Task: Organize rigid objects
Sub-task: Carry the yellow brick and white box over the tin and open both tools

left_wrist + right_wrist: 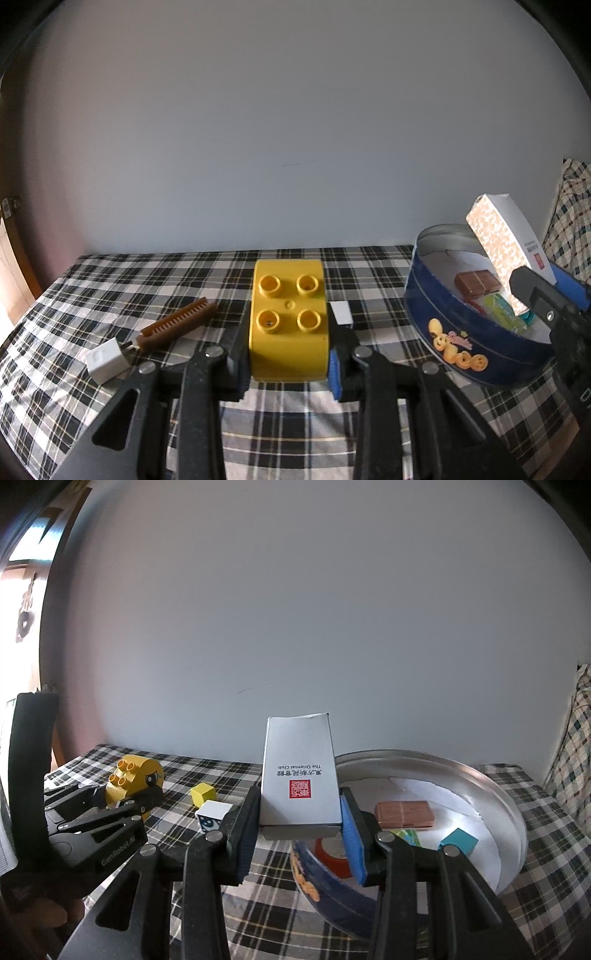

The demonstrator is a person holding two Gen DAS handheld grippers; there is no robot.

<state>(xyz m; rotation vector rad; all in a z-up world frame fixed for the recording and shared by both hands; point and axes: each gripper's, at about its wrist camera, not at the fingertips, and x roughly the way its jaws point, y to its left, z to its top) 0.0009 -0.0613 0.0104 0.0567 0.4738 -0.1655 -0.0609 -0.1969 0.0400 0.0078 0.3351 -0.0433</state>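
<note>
Yellow block (pixel 288 325) clamped in left claw (pixel 288 363) — right claw (pixel 299 836) grips box (pixel 299 775) above tin (pixel 509 805)

brick (pixel 288 325) yellow | cloth (pixel 184 269) black-white plaid | tin (pixel 476 332) navy | box (pixel 300 779) white, red seal

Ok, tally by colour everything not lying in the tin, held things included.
Yellow: 2 (block, yellow cube)
White: 3 (box, charger, white cube)
Brown: 1 (comb)
Total: 6

Red roll (pixel 334 856) in tin (pixel 491 794) half hidden behind hand-held gripper.
</note>
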